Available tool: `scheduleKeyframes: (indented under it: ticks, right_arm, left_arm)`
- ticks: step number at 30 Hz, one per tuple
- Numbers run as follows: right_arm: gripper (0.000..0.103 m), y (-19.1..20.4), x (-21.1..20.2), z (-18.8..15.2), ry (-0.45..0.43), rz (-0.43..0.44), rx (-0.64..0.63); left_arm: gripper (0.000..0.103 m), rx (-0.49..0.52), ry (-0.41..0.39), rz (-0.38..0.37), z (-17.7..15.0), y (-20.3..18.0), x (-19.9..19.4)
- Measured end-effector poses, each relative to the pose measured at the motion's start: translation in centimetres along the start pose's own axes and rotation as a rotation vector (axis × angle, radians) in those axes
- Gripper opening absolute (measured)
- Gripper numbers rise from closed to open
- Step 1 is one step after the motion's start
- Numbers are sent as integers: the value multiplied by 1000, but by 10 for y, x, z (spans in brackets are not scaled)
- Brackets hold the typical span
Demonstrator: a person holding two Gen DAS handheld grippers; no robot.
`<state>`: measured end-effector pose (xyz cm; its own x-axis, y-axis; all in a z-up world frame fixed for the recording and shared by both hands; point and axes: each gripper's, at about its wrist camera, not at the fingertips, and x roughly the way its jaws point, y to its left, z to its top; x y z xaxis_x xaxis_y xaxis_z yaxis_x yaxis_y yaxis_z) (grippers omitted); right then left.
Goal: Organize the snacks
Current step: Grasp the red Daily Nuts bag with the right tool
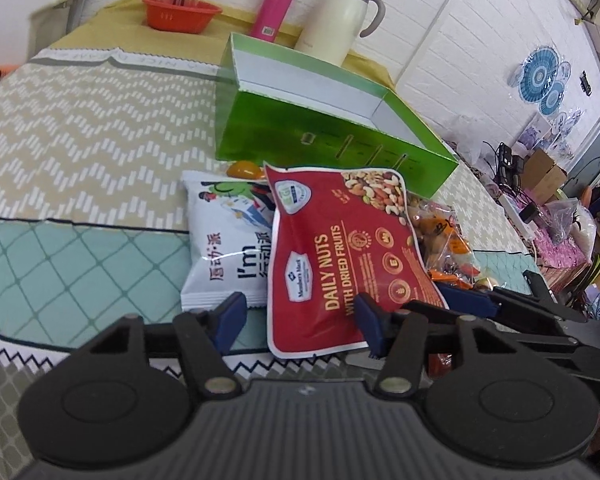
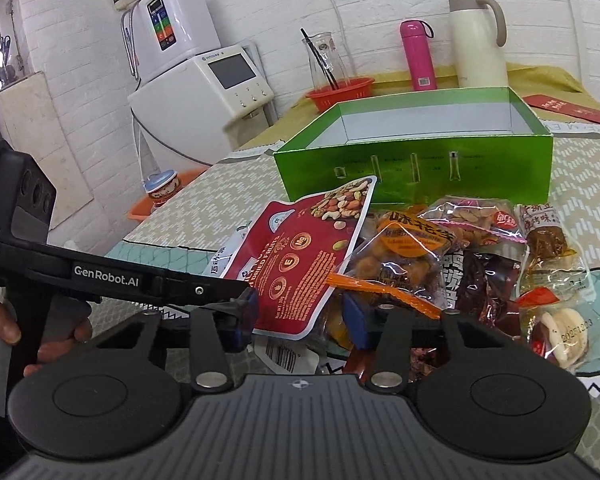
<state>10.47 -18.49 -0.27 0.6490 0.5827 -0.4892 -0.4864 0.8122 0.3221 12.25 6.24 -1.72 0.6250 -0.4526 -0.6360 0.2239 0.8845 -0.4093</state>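
Note:
A red nuts pouch (image 1: pixel 332 256) (image 2: pixel 300 264) leans tilted on a heap of snack packs (image 2: pixel 480 248) (image 1: pixel 440 236), overlapping a white snack pack (image 1: pixel 220 248). My left gripper (image 1: pixel 300 322) stands open astride the pouch's lower end. Its right pad touches the pouch's edge, and its left pad sits over the white pack. My right gripper (image 2: pixel 300 316) is open too, with the pouch's bottom corner between its pads. One of the left gripper's fingers (image 2: pixel 204 290) reaches in from the left beside it. An open green box (image 1: pixel 320 132) (image 2: pixel 412 168) stands behind the snacks.
Behind the box stand a pink bottle (image 2: pixel 418 56), a cream jug (image 2: pixel 478 44) and a red basket (image 2: pixel 340 92) holding a glass carafe. A red envelope (image 2: pixel 568 110) lies at the back right. A white appliance (image 2: pixel 204 92) stands past the table's left edge. A hand (image 2: pixel 4 332) holds the left gripper.

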Motion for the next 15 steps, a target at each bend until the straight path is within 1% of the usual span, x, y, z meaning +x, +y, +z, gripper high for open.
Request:
scheduleKeyframes:
  ticks: [1,2,3,4,5,7,8,9,10,12,13,15]
  right_arm:
    - [69,0,3,0,3,2,2]
    - [60,1,6,0,7,-3,0]
    - [55,4,9,-1,5,-27,-13]
    - [54,6,9,-2,-1,-44,-34]
    - [49,9,9,-2,-10,-53,-47]
    - [41,14,4,-2,-31,-50,-69]
    - [35,16,0,-1,-49,-48,-85]
    - [33,20,-4,-1,-61,-54,-104]
    - [31,22,-6,0,-69,-62,-124]
    - [25,24,-11,2,-84,-66,-139]
    - [25,25,-14,3,-91,-64,-142]
    - [22,26,-18,5,-106,-58,-148]
  left_arm:
    - [57,-5,6,-14,0,0,2]
    - [51,-10,16,-28,0,1,5]
    - [45,-15,25,-43,-1,2,8]
    - [38,-15,17,-41,-2,1,8]
    - [28,-6,14,-39,-2,-3,7]
    - [19,6,0,-41,-3,-9,2]
    - [18,12,-6,-38,-4,-12,-1]
    - [18,20,-9,-41,-4,-14,-2]
    - [16,20,-12,-44,-5,-15,-3]
    - [8,19,-18,-41,-6,-16,-5]
    - [3,15,-23,-42,-6,-16,-6]
    - [2,5,-29,-56,-6,-17,-8]
